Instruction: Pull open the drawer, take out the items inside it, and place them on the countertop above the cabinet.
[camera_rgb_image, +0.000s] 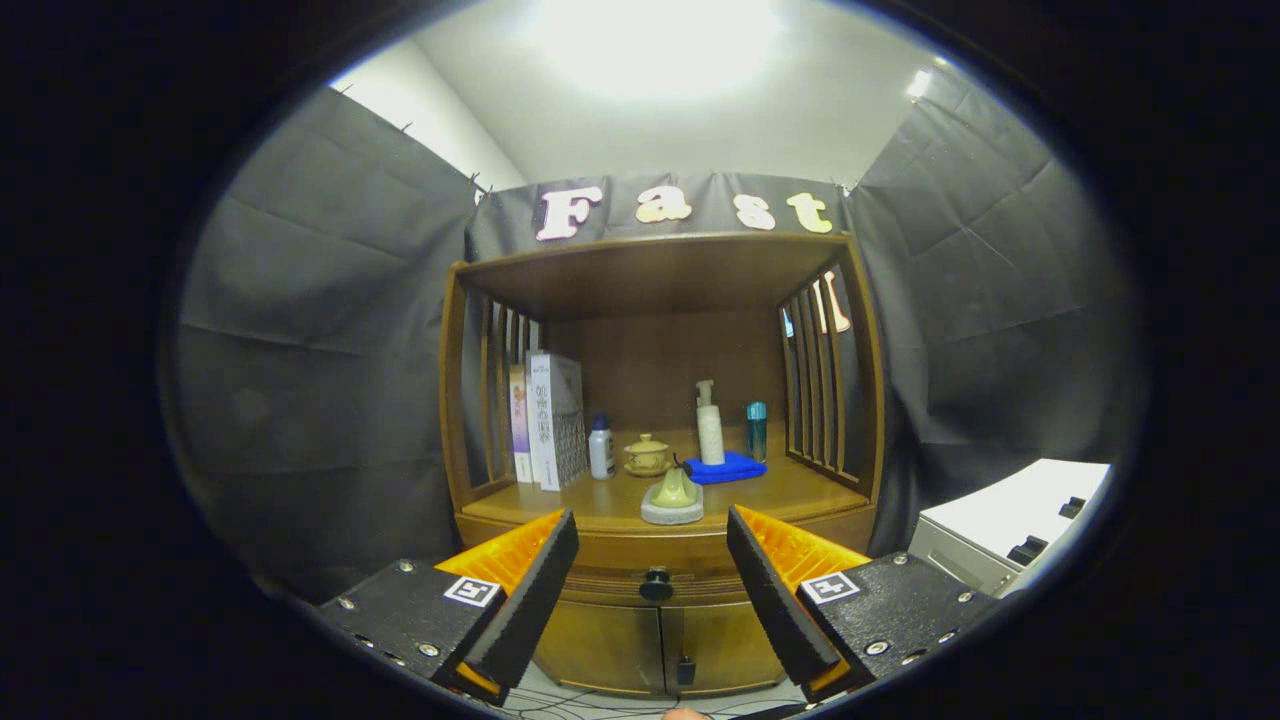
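Note:
A wooden cabinet stands straight ahead, its drawer (655, 585) closed under the countertop (800, 490). The drawer's dark round knob (656, 582) sits beyond the fingers, level with the gap between them. My gripper (652, 535) is open, with nothing between its fingers, and is still some way from the knob. What lies inside the drawer is hidden.
On the countertop stand upright books (545, 420), a small white bottle (601, 448), a lidded yellow cup (647, 453), a pump bottle (709, 424) on a blue cloth (727, 468), a teal bottle (757, 430) and a grey stone piece (672, 498). Two cupboard doors (610, 640) sit below. A white unit (1000, 530) stands to the right.

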